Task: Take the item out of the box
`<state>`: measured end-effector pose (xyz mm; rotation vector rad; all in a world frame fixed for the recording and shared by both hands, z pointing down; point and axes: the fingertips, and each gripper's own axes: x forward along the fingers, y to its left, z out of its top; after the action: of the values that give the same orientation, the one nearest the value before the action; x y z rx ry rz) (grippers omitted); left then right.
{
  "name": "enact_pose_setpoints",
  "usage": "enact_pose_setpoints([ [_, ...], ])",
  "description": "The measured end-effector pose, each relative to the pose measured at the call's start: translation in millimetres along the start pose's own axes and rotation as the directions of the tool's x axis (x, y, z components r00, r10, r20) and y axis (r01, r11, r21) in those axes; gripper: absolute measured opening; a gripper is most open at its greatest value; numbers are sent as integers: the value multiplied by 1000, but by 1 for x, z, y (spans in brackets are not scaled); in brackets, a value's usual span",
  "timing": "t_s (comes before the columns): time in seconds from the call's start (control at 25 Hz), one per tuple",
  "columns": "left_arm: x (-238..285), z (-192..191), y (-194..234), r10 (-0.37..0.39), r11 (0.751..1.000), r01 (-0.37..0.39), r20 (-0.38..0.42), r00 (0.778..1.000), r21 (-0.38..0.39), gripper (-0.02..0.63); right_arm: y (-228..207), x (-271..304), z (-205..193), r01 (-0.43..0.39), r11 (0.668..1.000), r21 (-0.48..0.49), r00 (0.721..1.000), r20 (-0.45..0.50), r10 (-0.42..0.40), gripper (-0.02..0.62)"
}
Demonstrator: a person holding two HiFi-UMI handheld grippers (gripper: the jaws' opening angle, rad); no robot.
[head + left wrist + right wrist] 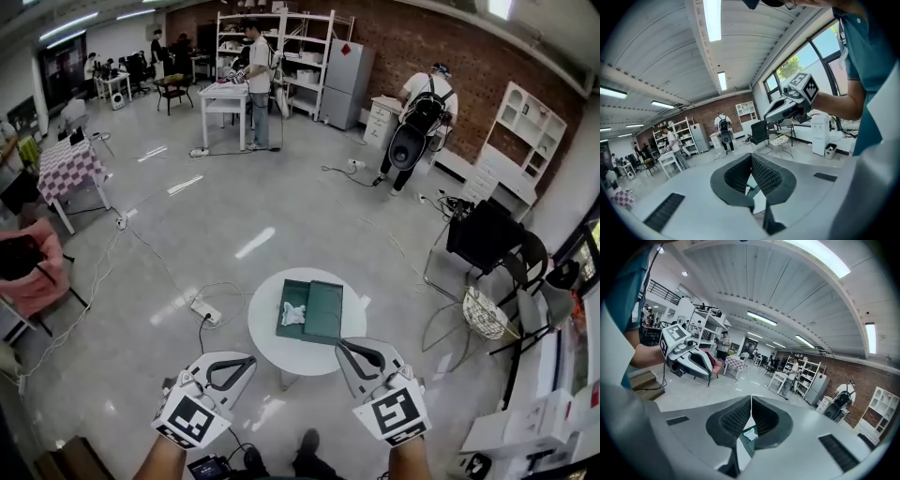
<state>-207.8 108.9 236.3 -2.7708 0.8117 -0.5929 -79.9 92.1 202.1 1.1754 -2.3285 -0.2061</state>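
Observation:
A dark green box (323, 311) lies open on a small round white table (267, 328) in the head view. A crumpled white item (293, 314) rests in the box's left half. Both grippers hover short of the table's near edge, apart from the box. My left gripper (246, 360) is at the lower left with its jaws shut and empty. My right gripper (345, 348) is at the lower right, its jaws also together with nothing between them. In the right gripper view the white item (751, 434) shows below the closed tips (751, 398). In the left gripper view the tips (751, 155) meet.
A power strip (206, 312) and cables lie on the floor left of the table. A wire chair (485, 316) and a black chair (483, 234) stand to the right, a pink seat (33, 272) to the left. People work at shelves (281, 56) far behind.

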Motion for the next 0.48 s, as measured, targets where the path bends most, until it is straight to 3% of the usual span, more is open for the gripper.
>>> enact_pose_setpoints([
  [0.48, 76, 5, 36, 95, 994, -98, -55, 994, -43, 19, -76, 60, -21, -123, 991, -48, 992, 35, 124, 38],
])
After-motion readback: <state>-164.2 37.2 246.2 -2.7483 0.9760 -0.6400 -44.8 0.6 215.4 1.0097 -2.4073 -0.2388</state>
